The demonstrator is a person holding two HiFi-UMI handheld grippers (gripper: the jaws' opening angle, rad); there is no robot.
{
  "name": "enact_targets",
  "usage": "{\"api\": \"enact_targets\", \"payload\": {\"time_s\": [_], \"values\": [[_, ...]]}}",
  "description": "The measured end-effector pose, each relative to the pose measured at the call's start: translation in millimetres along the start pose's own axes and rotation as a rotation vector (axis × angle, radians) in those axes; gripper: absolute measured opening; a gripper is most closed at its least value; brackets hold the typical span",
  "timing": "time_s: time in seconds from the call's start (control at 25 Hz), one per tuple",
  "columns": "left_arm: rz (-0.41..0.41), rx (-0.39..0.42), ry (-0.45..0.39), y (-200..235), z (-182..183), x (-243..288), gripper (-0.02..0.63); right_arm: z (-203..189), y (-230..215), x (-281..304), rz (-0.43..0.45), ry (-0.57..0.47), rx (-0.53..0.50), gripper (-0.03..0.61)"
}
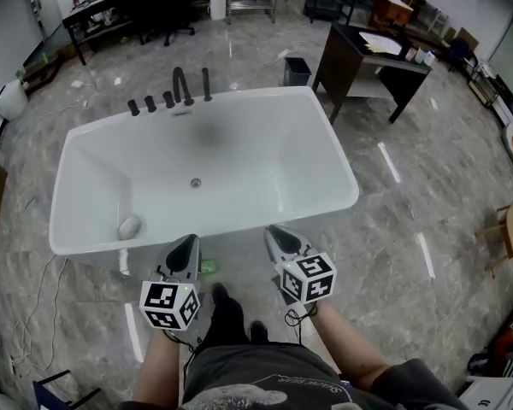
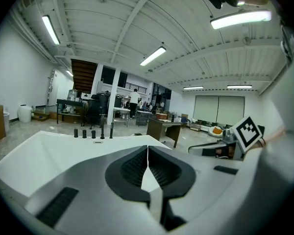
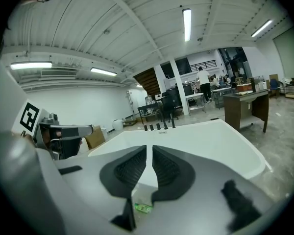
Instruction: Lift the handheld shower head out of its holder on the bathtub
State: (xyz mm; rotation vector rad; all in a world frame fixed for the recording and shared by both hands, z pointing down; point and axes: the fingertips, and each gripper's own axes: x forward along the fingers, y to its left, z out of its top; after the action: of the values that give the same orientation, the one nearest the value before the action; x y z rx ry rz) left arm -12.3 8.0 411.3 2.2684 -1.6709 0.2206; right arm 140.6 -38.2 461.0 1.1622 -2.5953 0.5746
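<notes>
- The handheld shower head (image 1: pixel 207 84) stands upright in its holder on the far rim of the white bathtub (image 1: pixel 274 143). It is at the right end of a row of black fittings, just beside a curved spout (image 1: pixel 181 84), with three short knobs (image 1: pixel 150 104) further left.
- The whole open basin lies between the grippers and that row. It holds a drain (image 1: pixel 195 182) near the middle and a pale rounded lump (image 1: pixel 129 225) in the near left corner.
- A small green scrap (image 1: pixel 208 266) lies on the floor against the near wall of the tub.
- The left gripper (image 1: pixel 188 240) is held low at the near rim and points across the tub, tilted slightly down. Its fingers (image 2: pixel 132 168) are pressed together on nothing.
- The right gripper (image 1: pixel 274 230) sits just beside it in the same pose. Its fingers (image 3: pixel 129 169) are closed to a thin slit and hold nothing.
- Both grippers are well apart from the shower head. The person's dark shoes (image 1: pixel 227 310) show between the forearms.
- The floor (image 1: pixel 393 220) is glossy grey marbled tile.
- A dark counter (image 1: pixel 368 58) with papers stands beyond the tub's right corner, with a black bin (image 1: pixel 297 72) beside it.
- More desks and chairs fill the back of the room, under strip lights (image 2: pixel 240 19).
</notes>
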Motion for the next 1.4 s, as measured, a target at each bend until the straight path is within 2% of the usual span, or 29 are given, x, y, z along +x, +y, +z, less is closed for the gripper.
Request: {"api": "enact_targets", "payload": {"time_s": [0.44,0.52,0.8,1.04,1.24,1.4], "values": [[-0.025,-0.049,0.012,130,25,85,0.015,60,-24,153,-0.078,-0.013,0.014,0.04],[-0.031,-0.054,0.013,150,30,100,0.015,69,-27,179,-0.077,-0.02,0.031,0.119],[-0.045,-0.048,0.022,198,39,146,0.015,94,-44,247,-0.094,-0.055,0.055,0.197],[-0.016,-0.063,0.039,230,44,191,0.015,108,-75,311,-0.106,-0.033,-0.019,0.215],[0.052,-0.082,0.035,275,59,246,0.015,133,-124,392,-0.13,-0.057,0.033,0.21],[0.107,-0.108,0.035,305,71,301,0.015,150,-160,459,-0.106,-0.033,0.013,0.207]]}}
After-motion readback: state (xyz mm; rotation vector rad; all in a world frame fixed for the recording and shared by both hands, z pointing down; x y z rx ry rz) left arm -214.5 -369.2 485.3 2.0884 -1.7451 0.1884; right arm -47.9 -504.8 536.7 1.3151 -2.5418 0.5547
